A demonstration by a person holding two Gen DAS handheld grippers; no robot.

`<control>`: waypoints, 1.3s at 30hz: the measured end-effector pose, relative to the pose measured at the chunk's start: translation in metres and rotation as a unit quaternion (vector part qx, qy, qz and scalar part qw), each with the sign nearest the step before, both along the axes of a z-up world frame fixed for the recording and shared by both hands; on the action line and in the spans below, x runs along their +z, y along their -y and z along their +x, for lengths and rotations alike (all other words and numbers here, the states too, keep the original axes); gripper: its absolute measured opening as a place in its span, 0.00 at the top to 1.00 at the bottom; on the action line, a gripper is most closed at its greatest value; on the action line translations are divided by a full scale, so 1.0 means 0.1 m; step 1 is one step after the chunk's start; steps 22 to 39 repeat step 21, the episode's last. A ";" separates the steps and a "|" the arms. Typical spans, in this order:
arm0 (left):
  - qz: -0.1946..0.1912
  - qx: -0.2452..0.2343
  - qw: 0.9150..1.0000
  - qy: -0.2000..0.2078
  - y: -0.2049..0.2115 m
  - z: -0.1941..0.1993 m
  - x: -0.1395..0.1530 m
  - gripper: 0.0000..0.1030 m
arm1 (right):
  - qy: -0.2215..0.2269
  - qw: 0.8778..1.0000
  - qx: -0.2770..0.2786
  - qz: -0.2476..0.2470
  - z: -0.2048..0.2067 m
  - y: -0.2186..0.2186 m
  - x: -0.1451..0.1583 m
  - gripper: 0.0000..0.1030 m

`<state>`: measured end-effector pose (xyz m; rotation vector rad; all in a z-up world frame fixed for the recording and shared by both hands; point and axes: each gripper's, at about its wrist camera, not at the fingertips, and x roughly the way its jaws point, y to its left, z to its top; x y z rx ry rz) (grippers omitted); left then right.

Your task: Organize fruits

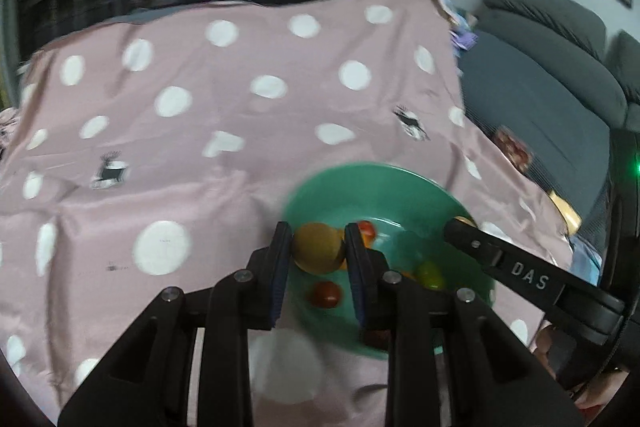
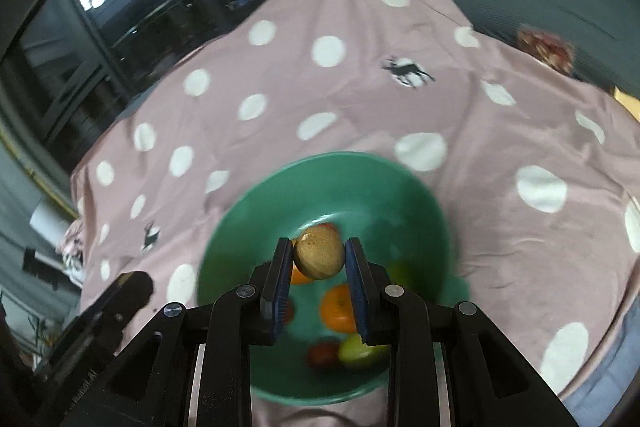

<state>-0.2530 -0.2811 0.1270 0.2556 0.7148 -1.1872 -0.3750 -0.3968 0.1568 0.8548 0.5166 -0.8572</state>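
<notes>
Right then, I had a round tan fruit (image 1: pixel 318 247) pinched between the blue pads of my left tongs (image 1: pixel 318 251), hanging over the near-left part of the green bowl (image 1: pixel 360 183). My right tongs (image 2: pixel 319 259) gripped a brownish fruit (image 2: pixel 319 253) the same way, above the bowl's middle. Below them, in the bowl, lay an orange (image 2: pixel 338 307), a green fruit (image 2: pixel 356 351) and a red one (image 2: pixel 322 353). The bowl sat on a pink, white-spotted cloth (image 1: pixel 200 167) covering the table, with a grey sofa (image 1: pixel 540 87) beyond.
</notes>
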 end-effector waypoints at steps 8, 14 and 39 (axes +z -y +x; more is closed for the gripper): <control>0.013 -0.035 0.999 0.030 0.22 -0.26 -0.11 0.55 | 0.006 1.000 -0.012 0.026 -0.14 0.15 -0.14 0.72; 0.016 -0.023 0.999 0.033 0.16 -0.25 -0.10 0.27 | 0.005 0.999 -0.020 0.032 -0.20 0.16 -0.14 0.54; 0.010 -0.032 0.999 0.015 0.03 -0.23 -0.03 0.20 | 0.001 1.000 -0.013 0.007 -0.19 0.11 -0.06 0.48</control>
